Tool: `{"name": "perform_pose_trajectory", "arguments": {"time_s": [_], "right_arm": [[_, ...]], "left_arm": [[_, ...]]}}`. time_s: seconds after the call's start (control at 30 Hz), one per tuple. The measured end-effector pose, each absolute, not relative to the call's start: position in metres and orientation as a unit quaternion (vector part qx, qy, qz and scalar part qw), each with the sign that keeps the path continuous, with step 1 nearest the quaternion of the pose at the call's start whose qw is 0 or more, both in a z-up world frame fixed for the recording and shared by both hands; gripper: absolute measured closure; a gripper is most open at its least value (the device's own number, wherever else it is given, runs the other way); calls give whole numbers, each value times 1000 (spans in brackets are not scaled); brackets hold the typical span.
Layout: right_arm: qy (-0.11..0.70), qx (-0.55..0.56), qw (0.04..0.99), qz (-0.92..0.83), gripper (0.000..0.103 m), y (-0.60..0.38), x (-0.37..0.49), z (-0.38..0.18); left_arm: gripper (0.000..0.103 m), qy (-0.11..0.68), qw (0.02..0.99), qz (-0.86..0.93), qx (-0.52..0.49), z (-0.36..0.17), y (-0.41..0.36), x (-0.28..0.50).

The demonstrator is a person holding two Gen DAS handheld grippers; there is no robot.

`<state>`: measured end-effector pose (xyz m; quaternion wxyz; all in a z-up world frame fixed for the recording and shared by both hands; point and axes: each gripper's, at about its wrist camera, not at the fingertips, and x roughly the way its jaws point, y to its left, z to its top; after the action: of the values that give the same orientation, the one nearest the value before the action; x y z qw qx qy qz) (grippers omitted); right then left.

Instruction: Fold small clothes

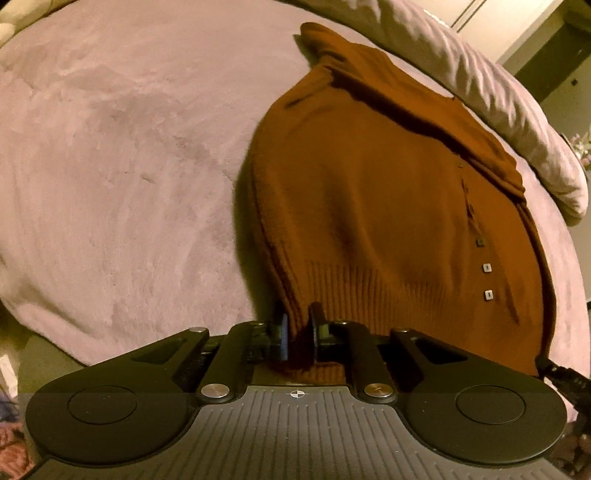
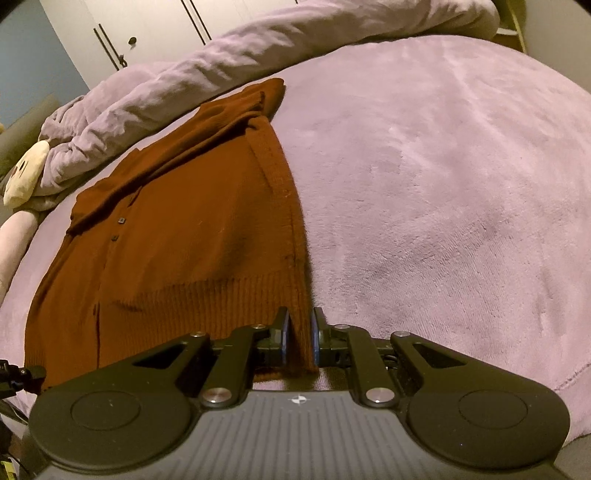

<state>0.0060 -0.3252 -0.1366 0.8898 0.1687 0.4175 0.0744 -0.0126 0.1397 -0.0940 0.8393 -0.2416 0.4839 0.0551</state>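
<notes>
My left tongs (image 1: 298, 334) are pinched on the ribbed hem of the rust-brown cardigan (image 1: 388, 206), which lies on the mauve bed cover (image 1: 122, 158), right of centre in that frame. My right tongs (image 2: 300, 338) clamp the hem's other corner. Only the right view shows the cream plush toy (image 2: 26, 177) at far left and the wardrobe doors (image 2: 155, 26) up top.

Both grippers point downward. The left gripper (image 1: 298, 334) has its fingers (image 1: 282, 338) clamped on cloth; the right gripper (image 2: 300, 338) likewise, fingers (image 2: 283, 338) pinched nearly together.
</notes>
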Motion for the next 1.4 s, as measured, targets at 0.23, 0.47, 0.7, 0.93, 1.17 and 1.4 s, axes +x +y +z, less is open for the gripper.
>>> {"name": "perform_pose_trajectory", "arguments": {"time_s": [0.23, 0.47, 0.7, 0.93, 1.17, 1.4], "right_arm": [[420, 174, 887, 78, 93, -327, 6, -137], [423, 176, 885, 83, 95, -330, 8, -136], [427, 227, 870, 94, 96, -339, 9, -137], [431, 275, 851, 123, 97, -346, 18, -131], [404, 332, 838, 156, 97, -348, 45, -109], [370, 306, 861, 169, 97, -333, 92, -78]], "left_arm": [[89, 486, 843, 57, -224, -93, 135, -12], [90, 486, 843, 57, -223, -92, 134, -12], [93, 476, 842, 47, -250, -85, 139, -14], [93, 446, 843, -4, -300, -60, 143, -9], [94, 406, 850, -24, -336, -35, 150, 16], [94, 367, 870, -13, -329, -14, 167, 53]]}}
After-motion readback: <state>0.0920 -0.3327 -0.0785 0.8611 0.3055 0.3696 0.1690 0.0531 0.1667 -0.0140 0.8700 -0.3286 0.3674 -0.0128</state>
